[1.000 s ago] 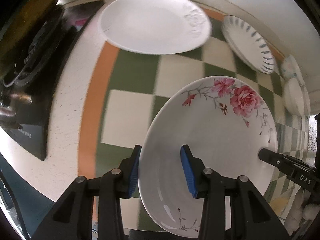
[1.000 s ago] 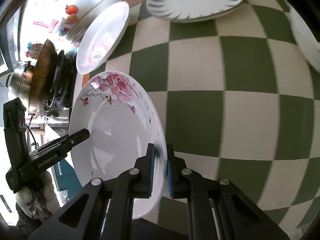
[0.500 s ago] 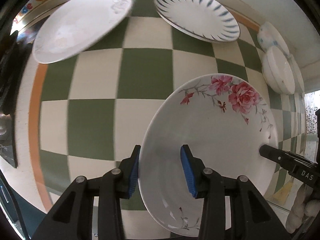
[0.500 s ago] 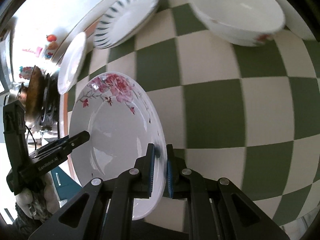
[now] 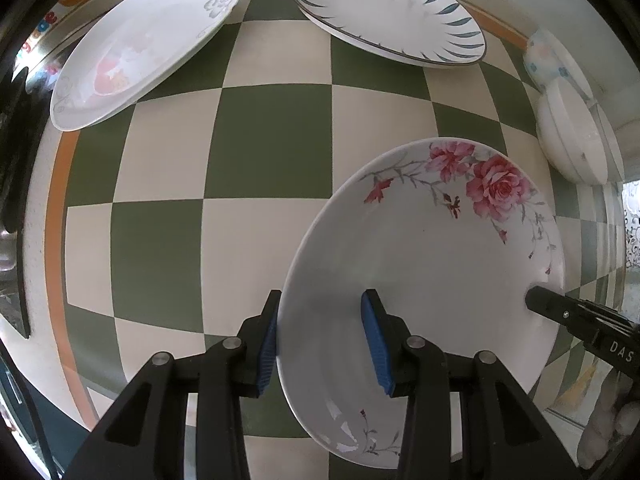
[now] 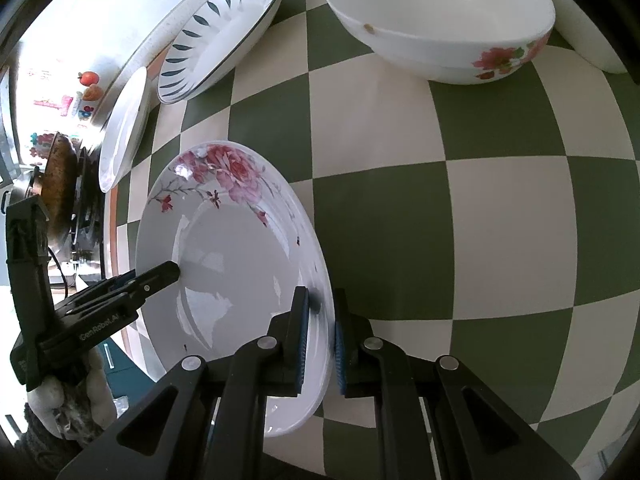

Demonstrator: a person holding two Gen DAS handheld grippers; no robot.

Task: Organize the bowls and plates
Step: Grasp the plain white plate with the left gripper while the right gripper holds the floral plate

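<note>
Plates [image 5: 388, 12] and bowl [image 6: 440, 20] ring the held rose plate [image 5: 424, 280].

Left claw [image 5: 322, 340] pointing down, right claw [image 6: 320, 340] angled down, both clamped

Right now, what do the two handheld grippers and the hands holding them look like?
Both grippers are black plastic with silver pivot screws and ribbed blue finger pads. The left gripper carries white lettering along its side, and so does the right gripper. Pale fuzzy gloves cover the hands.
</note>
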